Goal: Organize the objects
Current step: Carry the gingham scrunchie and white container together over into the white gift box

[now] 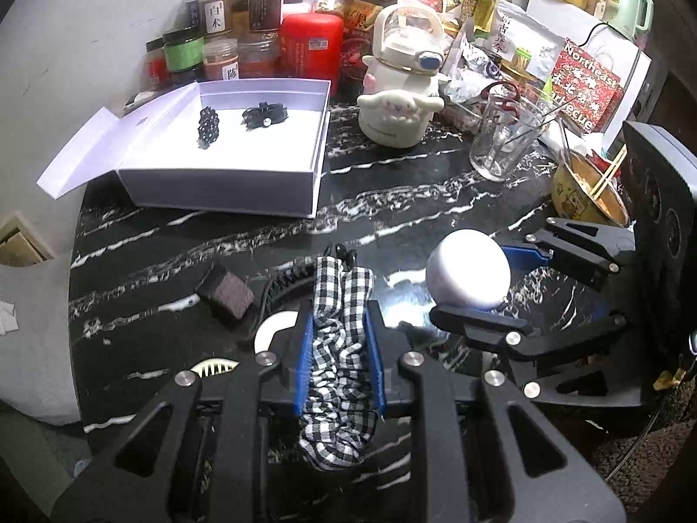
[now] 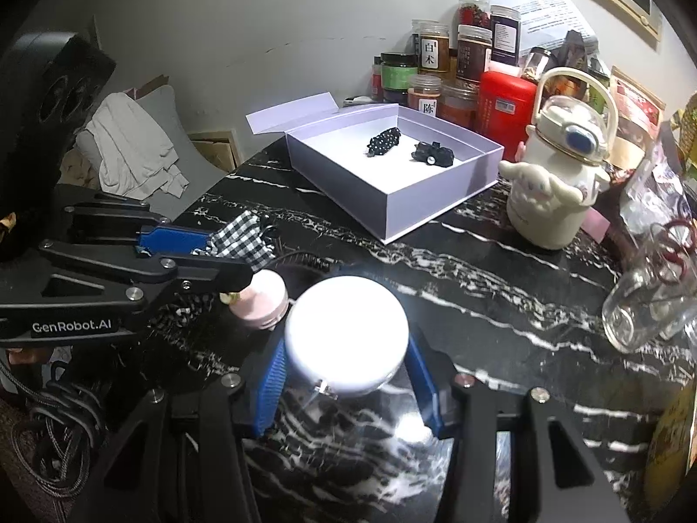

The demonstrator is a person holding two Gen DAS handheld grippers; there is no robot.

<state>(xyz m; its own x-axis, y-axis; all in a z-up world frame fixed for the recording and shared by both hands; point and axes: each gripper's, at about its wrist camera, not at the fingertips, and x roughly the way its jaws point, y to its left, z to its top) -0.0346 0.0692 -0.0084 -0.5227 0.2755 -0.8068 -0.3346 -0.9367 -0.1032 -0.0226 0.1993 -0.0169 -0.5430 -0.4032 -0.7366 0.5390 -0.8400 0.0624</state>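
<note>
Well, the left gripper (image 1: 337, 340) is pinching a checked cloth scrunchie (image 1: 337, 327). It is soft and light, so a squeeze in the middle is fine. The right gripper (image 2: 346, 364) hugs a round white case (image 2: 346, 333), maybe hard and slippery. Both hang above the dark table (image 2: 501, 287), near the open white box (image 2: 392, 200) with 2 black things inside.

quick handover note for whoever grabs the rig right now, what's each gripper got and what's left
Left gripper: jaws shut on the checked scrunchie.
Right gripper: jaws shut on the round white case.
Done: two black hair pieces lie in the open white box.
Left: box both held items, then the brown block and pink jar on the table.
</note>
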